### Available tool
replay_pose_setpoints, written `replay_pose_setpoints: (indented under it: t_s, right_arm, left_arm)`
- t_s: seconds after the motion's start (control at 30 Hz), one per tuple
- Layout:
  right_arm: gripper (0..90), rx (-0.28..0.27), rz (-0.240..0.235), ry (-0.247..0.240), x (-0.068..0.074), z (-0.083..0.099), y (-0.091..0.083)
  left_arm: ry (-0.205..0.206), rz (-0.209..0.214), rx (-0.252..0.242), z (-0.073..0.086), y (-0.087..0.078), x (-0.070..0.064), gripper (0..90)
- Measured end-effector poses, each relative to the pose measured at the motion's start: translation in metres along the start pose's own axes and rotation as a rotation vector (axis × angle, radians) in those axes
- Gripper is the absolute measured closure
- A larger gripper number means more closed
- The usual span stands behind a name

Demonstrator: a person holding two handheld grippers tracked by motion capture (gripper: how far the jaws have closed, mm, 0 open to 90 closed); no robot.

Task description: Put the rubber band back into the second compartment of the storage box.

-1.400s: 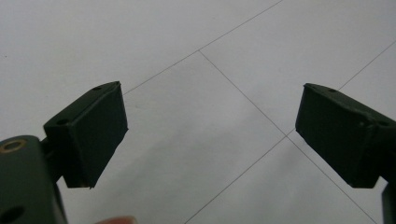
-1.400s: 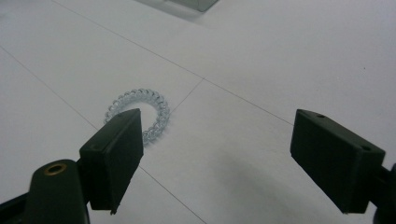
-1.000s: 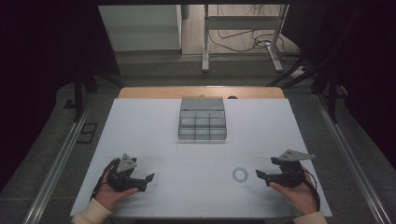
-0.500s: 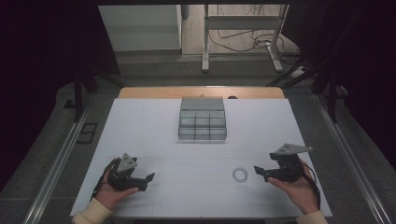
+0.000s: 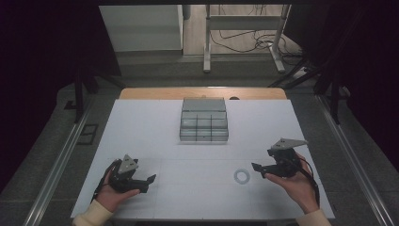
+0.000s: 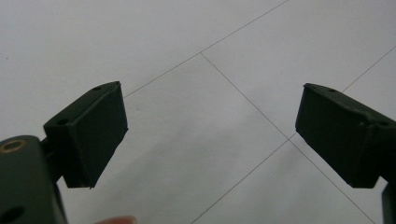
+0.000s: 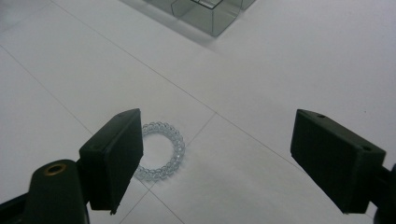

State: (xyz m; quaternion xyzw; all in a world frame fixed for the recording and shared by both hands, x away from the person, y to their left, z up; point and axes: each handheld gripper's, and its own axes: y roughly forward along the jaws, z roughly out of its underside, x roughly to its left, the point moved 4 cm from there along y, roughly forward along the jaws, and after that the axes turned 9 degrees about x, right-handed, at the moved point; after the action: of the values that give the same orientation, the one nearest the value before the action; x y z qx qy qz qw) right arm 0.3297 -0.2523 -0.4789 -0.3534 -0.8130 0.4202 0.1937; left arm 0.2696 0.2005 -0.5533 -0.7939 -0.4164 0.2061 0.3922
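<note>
Hovering: right gripper (image 5: 261,170) agape | clear coil ring (image 5: 242,176) just beside, seemingly untouched

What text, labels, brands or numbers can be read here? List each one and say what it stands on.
None: no readable text anywhere.
The clear organizer box carries no legible label.
The coiled ring is plain.
The white table bears thin lines but no writing.
The left gripper and right gripper, both open, show plain black jaws with no marking.
</note>
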Motion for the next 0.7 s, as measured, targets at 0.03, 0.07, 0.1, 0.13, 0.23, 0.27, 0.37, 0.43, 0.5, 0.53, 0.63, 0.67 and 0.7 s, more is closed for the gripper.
replay_pose_setpoints:
  t_s: [0.03, 0.07, 0.1, 0.13, 0.23, 0.27, 0.37, 0.43, 0.5, 0.53, 0.63, 0.67, 0.7]
  right_arm:
    - [17.4, 0.001, 0.000, 0.000, 0.000, -0.001, 0.001]
    - [17.5, 0.010, -0.001, 0.000, 0.001, -0.003, 0.001]
    - [17.5, 0.010, -0.001, 0.000, 0.001, -0.003, 0.001]
    - [17.5, 0.010, -0.002, -0.001, 0.001, -0.004, 0.002]
    - [17.6, 0.019, -0.002, -0.007, 0.002, -0.009, 0.003]
    - [17.7, 0.022, -0.003, -0.011, 0.003, -0.011, 0.003]
    - [17.7, 0.028, -0.003, -0.012, 0.003, -0.014, 0.004]
    - [17.9, 0.038, -0.005, -0.011, 0.003, -0.017, 0.006]
    - [18.0, 0.049, -0.007, -0.010, 0.004, -0.019, 0.008]
    - [18.1, 0.055, -0.008, -0.012, 0.004, -0.021, 0.010]
    - [18.3, 0.068, -0.009, -0.017, 0.005, -0.022, 0.013]
    - [18.5, 0.089, -0.016, -0.018, 0.005, -0.024, 0.016]
    - [18.6, 0.098, -0.020, -0.019, 0.006, -0.024, 0.018]
  left_arm:
    - [0.001, 0.000, 0.001, 0.000, 0.000, 0.000, 9.8]
    - [0.002, 0.000, 0.001, 0.000, 0.000, 0.000, 9.8]
    - [0.002, 0.000, 0.001, 0.000, 0.000, 0.000, 9.8]
    - [0.002, 0.000, 0.001, 0.000, 0.000, 0.000, 9.8]
    - [0.003, 0.000, 0.003, 0.000, 0.000, 0.000, 9.8]
    - [0.004, 0.002, 0.004, 0.000, 0.000, -0.001, 9.8]
    - [0.007, 0.002, 0.006, 0.000, 0.000, -0.001, 9.8]
    - [0.008, 0.002, 0.005, 0.000, 0.000, -0.001, 9.8]
    - [0.007, 0.002, 0.005, 0.000, 0.000, -0.001, 9.8]
    - [0.007, 0.003, 0.004, 0.000, 0.000, -0.001, 9.8]
    - [0.007, 0.003, 0.005, 0.000, 0.000, -0.001, 9.8]
    - [0.008, 0.004, 0.004, 0.000, 0.000, -0.001, 9.8]
    - [0.009, 0.004, 0.004, 0.000, 0.000, -0.001, 9.8]
